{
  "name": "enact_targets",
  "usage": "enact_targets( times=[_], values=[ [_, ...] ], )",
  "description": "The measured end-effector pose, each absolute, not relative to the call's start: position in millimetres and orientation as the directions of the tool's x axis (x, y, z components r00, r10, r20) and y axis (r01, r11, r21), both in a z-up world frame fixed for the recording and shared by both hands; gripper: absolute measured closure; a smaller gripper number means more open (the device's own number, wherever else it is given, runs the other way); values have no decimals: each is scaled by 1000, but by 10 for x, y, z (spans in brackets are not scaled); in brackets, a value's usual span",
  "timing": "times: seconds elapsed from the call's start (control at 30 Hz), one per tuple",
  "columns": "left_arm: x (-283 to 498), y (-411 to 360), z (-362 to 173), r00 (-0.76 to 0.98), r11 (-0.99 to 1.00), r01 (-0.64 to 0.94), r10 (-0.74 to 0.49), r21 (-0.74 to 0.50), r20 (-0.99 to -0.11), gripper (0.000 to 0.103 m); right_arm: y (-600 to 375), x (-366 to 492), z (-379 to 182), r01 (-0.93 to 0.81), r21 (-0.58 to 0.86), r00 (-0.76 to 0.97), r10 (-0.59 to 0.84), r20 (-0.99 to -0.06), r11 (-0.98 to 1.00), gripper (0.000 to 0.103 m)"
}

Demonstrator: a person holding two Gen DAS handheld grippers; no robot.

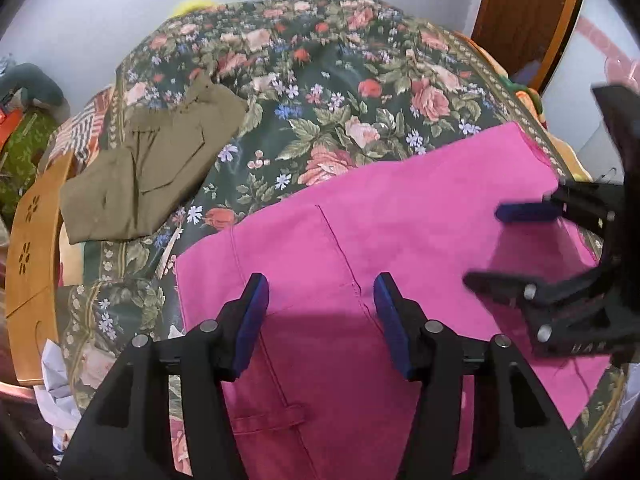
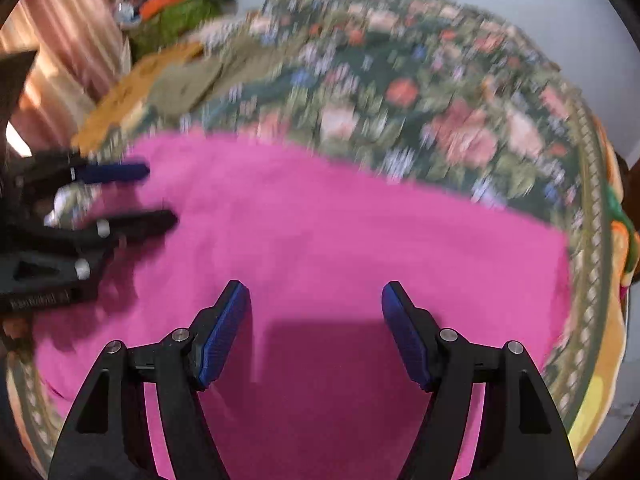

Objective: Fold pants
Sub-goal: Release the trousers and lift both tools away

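Left wrist view. The bright pink cotton pants (image 1: 400, 240) lie flat on the dark floral-print bedspread (image 1: 320, 92), directly below and ahead of the left gripper (image 1: 320, 320). Its blue-padded fingers stand wide apart with nothing between them, above the cloth. A stitched seam (image 1: 340, 248) runs away from the fingers toward the far edge, and a belt loop (image 1: 276, 420) shows near the bottom of the view, so this end is judged to be the waist end. The garment's long axis runs left to right across the view. The right gripper (image 1: 516, 244) enters from the right edge, its fingers also spread, over the right-hand portion of the pants. A folded olive-brown garment (image 1: 148, 168) lies well apart at the far left, beside a pale wooden panel (image 1: 36, 256).

Right wrist view. This view is motion-blurred. The pink pants fill the lower half, under the right gripper (image 2: 316, 332), whose fingers are spread wide and empty. The left gripper (image 2: 136, 196) shows at the left edge, over the left end of the cloth. The free right edge of the pants (image 2: 560, 280) lies to the right of the fingers, near the bedspread border.

Judgement: each gripper is nearer its own end of the long axis. The next grasp depends on lowering onto an edge; contact with the cloth cannot be confirmed.
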State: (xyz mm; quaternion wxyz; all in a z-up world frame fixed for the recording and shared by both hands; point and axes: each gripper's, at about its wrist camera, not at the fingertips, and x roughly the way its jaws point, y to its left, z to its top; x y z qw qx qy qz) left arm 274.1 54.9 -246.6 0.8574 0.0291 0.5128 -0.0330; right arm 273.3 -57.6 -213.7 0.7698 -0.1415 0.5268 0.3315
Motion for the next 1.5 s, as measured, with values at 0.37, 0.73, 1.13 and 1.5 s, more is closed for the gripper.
enact_targets(
  times=[0.37,0.73,1.13,1.5],
  values=[
    [2310,617,-2398,490,998,56,-13,17,-871,35,-985,2344,-2050,-641,101,251,333,-909,761,34],
    [1738,695,-2311,514,999,23,11,26,-858,24,-1290,1879,-1927,-623,55,302,304,-903,780,30],
    [1385,946,-2159,505,998,-59,45,17,-862,20,-1375,1628,-1729,-635,9,355,302,-885,772,28],
    [1236,1137,-2164,448,900,-174,-290,-401,-846,20,-939,1556,-1468,-680,97,375,459,-805,727,28]
  ],
)
